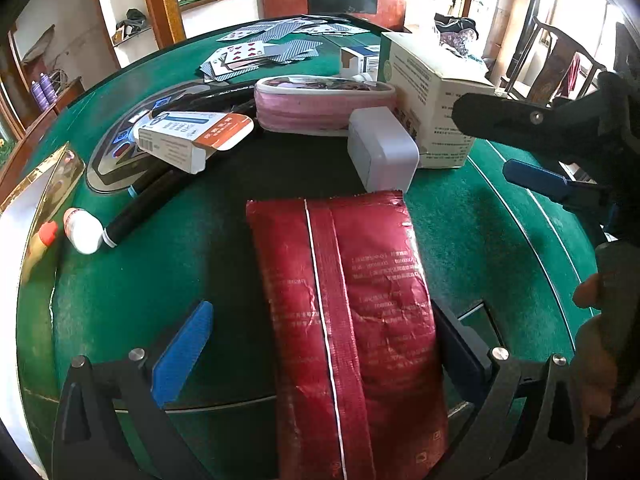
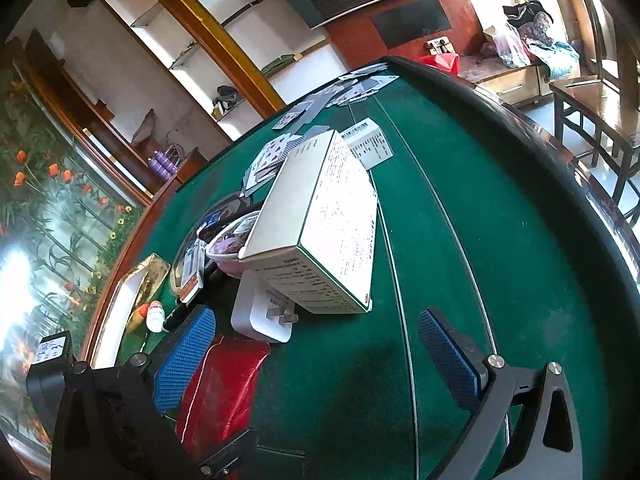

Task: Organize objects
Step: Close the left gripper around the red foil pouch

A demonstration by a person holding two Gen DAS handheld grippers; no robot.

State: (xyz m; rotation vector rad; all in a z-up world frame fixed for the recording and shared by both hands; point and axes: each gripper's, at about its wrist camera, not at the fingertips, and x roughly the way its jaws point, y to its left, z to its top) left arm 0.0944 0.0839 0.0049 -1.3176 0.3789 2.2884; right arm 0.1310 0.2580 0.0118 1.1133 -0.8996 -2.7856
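Observation:
A red foil packet (image 1: 352, 320) lies on the green felt table (image 1: 160, 264) between the open jaws of my left gripper (image 1: 320, 356); the right pad touches its edge, the left pad stands apart. The packet also shows in the right wrist view (image 2: 220, 392). Beyond it sit a white charger plug (image 1: 380, 152), a white-and-green box (image 1: 432, 92) and a pink pouch (image 1: 320, 104). My right gripper (image 2: 320, 360) is open and empty above bare felt, right of the packet and in front of the box (image 2: 320, 232). It shows from the side in the left wrist view (image 1: 516, 140).
A small orange-and-white carton (image 1: 192, 136), black pens (image 1: 136, 204), a white bottle (image 1: 82, 230) and an orange-capped tube (image 1: 44, 236) lie at left. Playing cards (image 1: 260, 48) are scattered at the back. A gold tray (image 1: 28, 196) lies at the table's left edge. Chairs (image 2: 592, 120) stand right.

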